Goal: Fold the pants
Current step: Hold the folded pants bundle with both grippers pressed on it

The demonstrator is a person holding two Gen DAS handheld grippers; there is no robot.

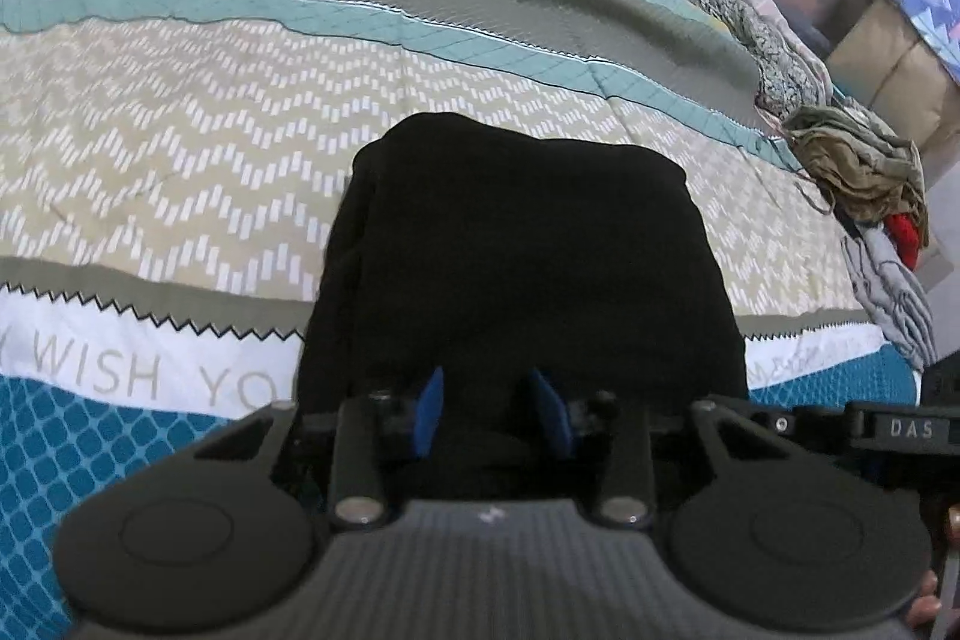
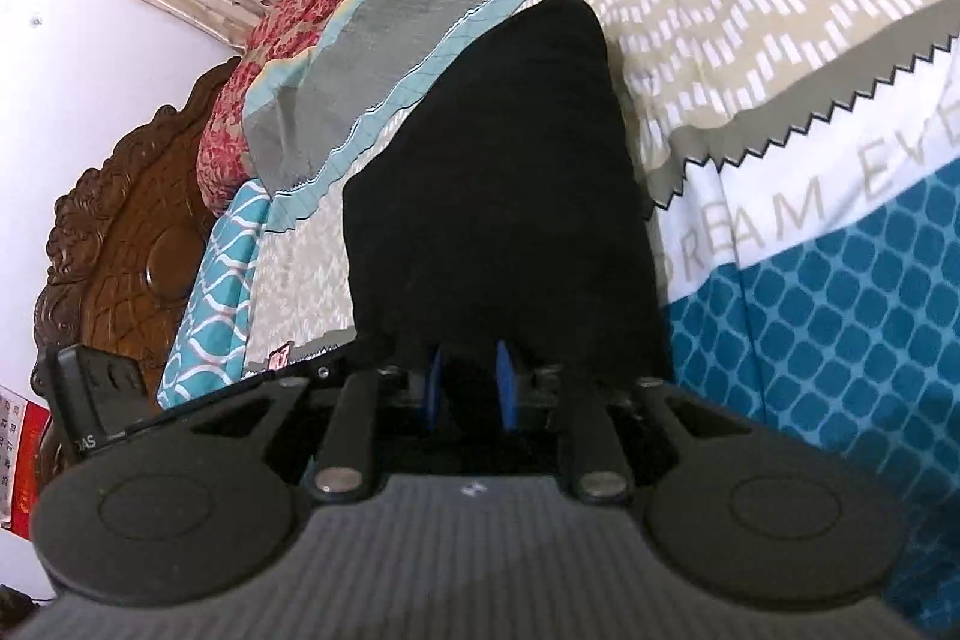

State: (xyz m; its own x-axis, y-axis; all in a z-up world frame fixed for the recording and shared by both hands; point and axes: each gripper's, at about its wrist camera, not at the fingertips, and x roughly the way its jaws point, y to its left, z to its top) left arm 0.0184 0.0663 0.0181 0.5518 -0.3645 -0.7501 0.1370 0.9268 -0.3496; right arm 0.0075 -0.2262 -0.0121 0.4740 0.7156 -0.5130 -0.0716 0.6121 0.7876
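Both tongs, left (image 1: 489,415) and right (image 2: 471,388), stand partly open astride the folded black pants (image 1: 516,250) edge; whether the pads press cannot be told. A slack hold risks the fold slumping onto the bed (image 1: 180,148).

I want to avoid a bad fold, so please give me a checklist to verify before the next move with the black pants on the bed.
1. Black pants lie as a compact folded bundle on the bedspread: ok.
2. Left gripper has cloth between its blue fingers: ok; whether they pinch it: cannot tell.
3. Right gripper has cloth between its fingers: ok; firm grip: cannot tell.
4. Bedspread beyond the pants is free: ok.
5. Heap of other clothes lies apart from the pants: ok.
6. Bundle edges aligned: cannot tell, cloth too dark.
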